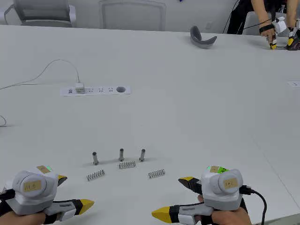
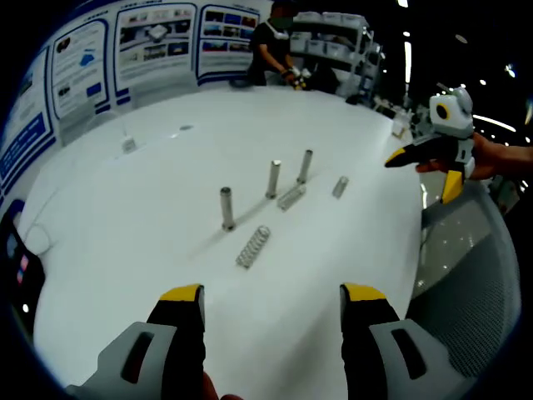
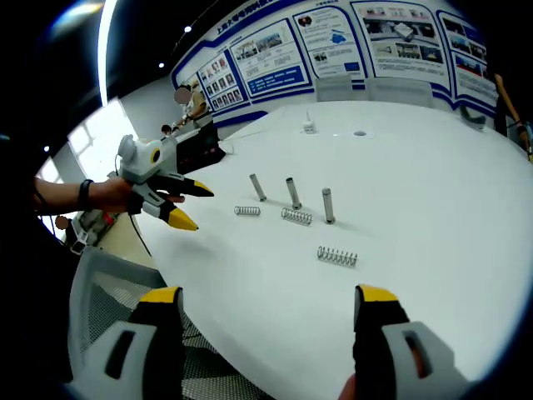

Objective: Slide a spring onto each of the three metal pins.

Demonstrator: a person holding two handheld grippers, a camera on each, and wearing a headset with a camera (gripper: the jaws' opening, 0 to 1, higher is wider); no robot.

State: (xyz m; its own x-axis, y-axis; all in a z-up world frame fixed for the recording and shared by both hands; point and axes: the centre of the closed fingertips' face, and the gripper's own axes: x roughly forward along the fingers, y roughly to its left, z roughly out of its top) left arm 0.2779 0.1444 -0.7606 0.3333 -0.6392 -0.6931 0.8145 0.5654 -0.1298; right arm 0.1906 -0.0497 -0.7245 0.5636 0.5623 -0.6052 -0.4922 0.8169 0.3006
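Springs (image 1: 127, 165), three small silvery wire coils, lie flat on the white table (image 1: 197, 117), just in front of three short grey metal pins (image 1: 121, 154) standing upright in a row. Left gripper (image 1: 77, 191) and right gripper (image 1: 169, 197) hover at the near edge, jaws spread wide, gripping nothing.

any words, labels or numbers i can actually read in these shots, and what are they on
No text is legible.
Wall posters: print too small and blurred.
Left gripper, tan sticker: marks too blurred.
Right gripper, tan sticker: marks too blurred.
Power strip: no readable marking.
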